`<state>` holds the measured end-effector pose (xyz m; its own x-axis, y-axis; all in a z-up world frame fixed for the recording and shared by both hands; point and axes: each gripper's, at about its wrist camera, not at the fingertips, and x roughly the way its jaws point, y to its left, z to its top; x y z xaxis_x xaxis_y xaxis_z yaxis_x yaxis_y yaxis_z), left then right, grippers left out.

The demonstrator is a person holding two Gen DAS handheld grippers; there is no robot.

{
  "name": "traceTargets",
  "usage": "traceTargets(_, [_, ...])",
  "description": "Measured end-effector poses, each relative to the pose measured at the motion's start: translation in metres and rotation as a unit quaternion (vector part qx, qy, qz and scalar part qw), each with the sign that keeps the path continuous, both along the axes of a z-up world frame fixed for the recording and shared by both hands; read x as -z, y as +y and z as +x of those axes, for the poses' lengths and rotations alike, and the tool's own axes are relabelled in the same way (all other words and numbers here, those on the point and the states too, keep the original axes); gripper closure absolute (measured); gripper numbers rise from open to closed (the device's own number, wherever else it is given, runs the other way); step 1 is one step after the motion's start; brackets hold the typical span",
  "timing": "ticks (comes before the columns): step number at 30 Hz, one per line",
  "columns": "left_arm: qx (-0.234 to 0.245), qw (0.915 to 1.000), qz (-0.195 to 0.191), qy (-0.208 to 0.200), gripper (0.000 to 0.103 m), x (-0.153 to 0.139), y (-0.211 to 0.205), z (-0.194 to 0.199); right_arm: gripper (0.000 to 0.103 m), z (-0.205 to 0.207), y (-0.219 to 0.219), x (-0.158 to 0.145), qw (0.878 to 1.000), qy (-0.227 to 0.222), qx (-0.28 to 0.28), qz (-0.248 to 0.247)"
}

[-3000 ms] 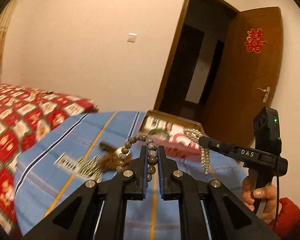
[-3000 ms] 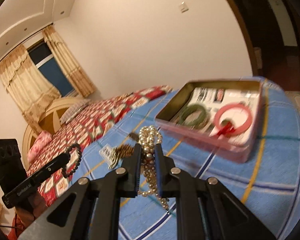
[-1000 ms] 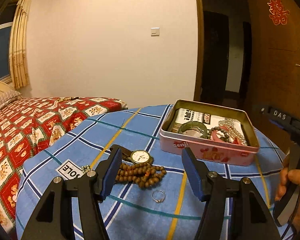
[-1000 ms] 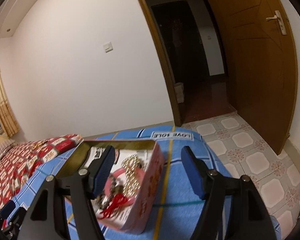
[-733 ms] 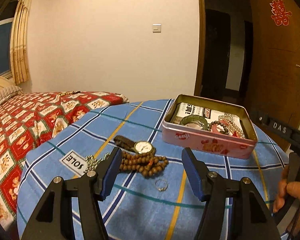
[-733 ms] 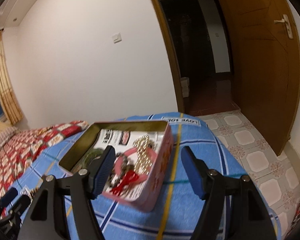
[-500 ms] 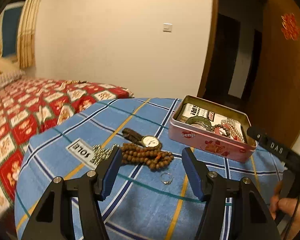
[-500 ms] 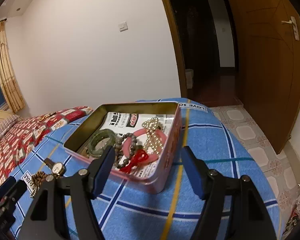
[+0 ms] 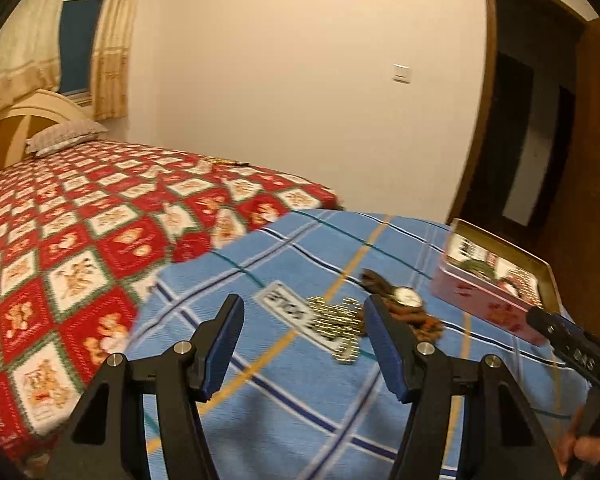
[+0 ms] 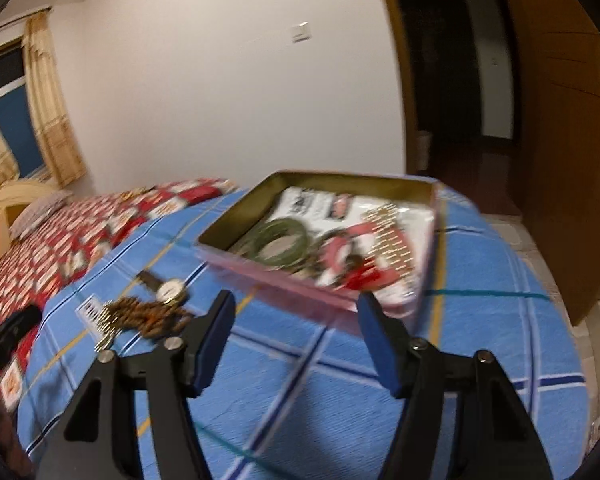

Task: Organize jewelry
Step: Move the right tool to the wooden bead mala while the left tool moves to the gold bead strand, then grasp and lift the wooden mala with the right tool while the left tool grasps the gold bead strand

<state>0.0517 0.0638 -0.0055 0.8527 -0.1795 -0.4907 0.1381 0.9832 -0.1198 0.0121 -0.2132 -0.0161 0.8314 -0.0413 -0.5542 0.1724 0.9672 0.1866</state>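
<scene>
A pink tin (image 10: pixel 340 178) sits on the blue plaid cloth (image 10: pixel 480 320), holding a green bangle (image 10: pixel 284 236), a pink bangle (image 10: pixel 336 250) and a pearl strand (image 10: pixel 392 236). My right gripper (image 10: pixel 295 308) hovers just short of the tin's near wall; its jaws are closing, with nothing gripped. Left of the tin (image 9: pixel 484 300) lie a watch (image 9: pixel 408 296), brown beads (image 9: pixel 422 320) and a gold chain (image 9: pixel 336 320). My left gripper (image 9: pixel 303 312) is open and empty, with the chain just beyond its right fingertip. Both views are motion-blurred.
A bed with a red patterned quilt (image 9: pixel 80 220) adjoins the cloth on the left. An open wooden door (image 10: pixel 560 160) and a dark doorway stand behind the tin. The cloth drops off at its right edge onto tiled floor (image 10: pixel 524 236). A hand (image 9: pixel 584 448) holds the right gripper.
The bead bracelet and pearl strand held three seconds ago are out of the grippers; both now stand open. Over the last second both views swung left, the left one away from the tin.
</scene>
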Motion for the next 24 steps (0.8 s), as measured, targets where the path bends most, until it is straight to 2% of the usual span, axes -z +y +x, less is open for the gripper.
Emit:
traceTargets(2, [-0.014, 0.9999, 0.007, -0.003, 0.041, 0.001, 0.007, 0.002, 0.039, 0.001, 0.013, -0.001, 1.0, 0.0, -0.021, -0.007])
traceTargets(6, [-0.02, 0.9997, -0.012, 0.012, 0.041, 0.005, 0.017, 0.007, 0.04, 0.008, 0.037, 0.001, 0.997, 0.008, -0.07, -0.009])
traceTargets(9, [-0.021, 0.9996, -0.011, 0.017, 0.041, 0.007, 0.018, 0.008, 0.04, 0.017, 0.051, 0.003, 0.995, 0.018, -0.102, -0.009])
traceTargets(15, [-0.015, 0.9995, -0.013, 0.024, 0.041, 0.009, 0.017, 0.01, 0.039, 0.055, 0.088, 0.014, 0.983, 0.056, -0.171, -0.038])
traceTargets(19, [-0.011, 0.9993, -0.02, 0.031, 0.041, 0.012, 0.019, 0.011, 0.039, 0.084, 0.104, 0.025, 0.976, 0.1, -0.187, -0.045])
traceTargets(22, [-0.01, 0.999, -0.02, 0.038, 0.041, 0.014, 0.018, 0.013, 0.034, 0.098, 0.11, 0.031, 0.973, 0.121, -0.192, -0.043])
traceTargets(24, [-0.008, 0.9989, -0.02, 0.042, 0.041, 0.014, 0.018, 0.015, 0.034, 0.098, 0.114, 0.03, 0.972, 0.12, -0.196, -0.055])
